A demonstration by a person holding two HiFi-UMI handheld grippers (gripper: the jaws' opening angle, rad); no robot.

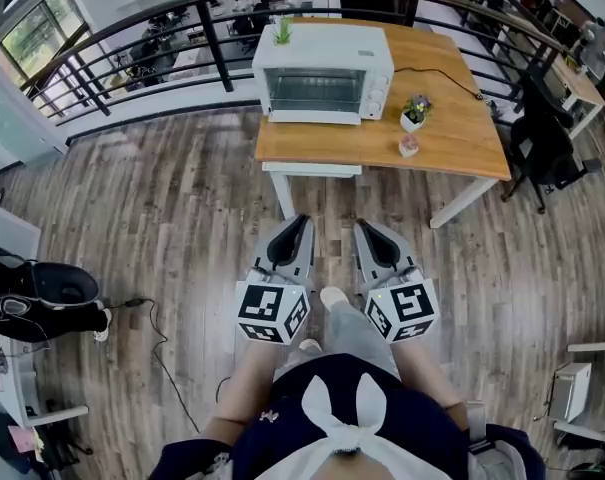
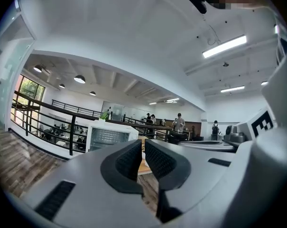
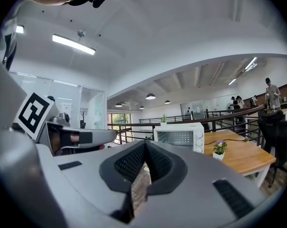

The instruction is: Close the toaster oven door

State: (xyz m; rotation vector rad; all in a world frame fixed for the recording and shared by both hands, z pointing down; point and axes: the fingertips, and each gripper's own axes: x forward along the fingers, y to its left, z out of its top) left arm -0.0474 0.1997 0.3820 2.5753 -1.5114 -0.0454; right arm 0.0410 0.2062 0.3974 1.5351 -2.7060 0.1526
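Toaster oven (image 1: 322, 73): sits on the back left part of the wooden table (image 1: 452, 118), front facing the camera. Door upright against the front, looks shut. Glass panel on the left of the front, knobs in a column on the right. Also seen in the right gripper view (image 3: 179, 137), ahead and well beyond the fingertips.

Small green plant (image 1: 282, 33): stands on top of the oven, near its left end.

Black cable (image 1: 437, 73): runs from the oven's right side across the table towards the far right edge.

Potted plant with purple flowers (image 1: 415, 111): just right of the oven, apart from it. Small pink object (image 1: 409, 146) nearer the front edge; too small to identify.

Left gripper (image 1: 302, 221): held level over the wooden floor (image 1: 182, 218), well short of the table, pointing at it. Fingers (image 2: 129, 160) clenched, only a thin slit between the pads, nothing in it.

Right gripper (image 1: 363, 226): just beside the left one, level, same heading. Fingers (image 3: 160, 163) clenched together at the tips, nothing gripped.

Black railing (image 1: 162, 28): curves behind the table.

Black office chair (image 1: 542, 148): to the right of the table.
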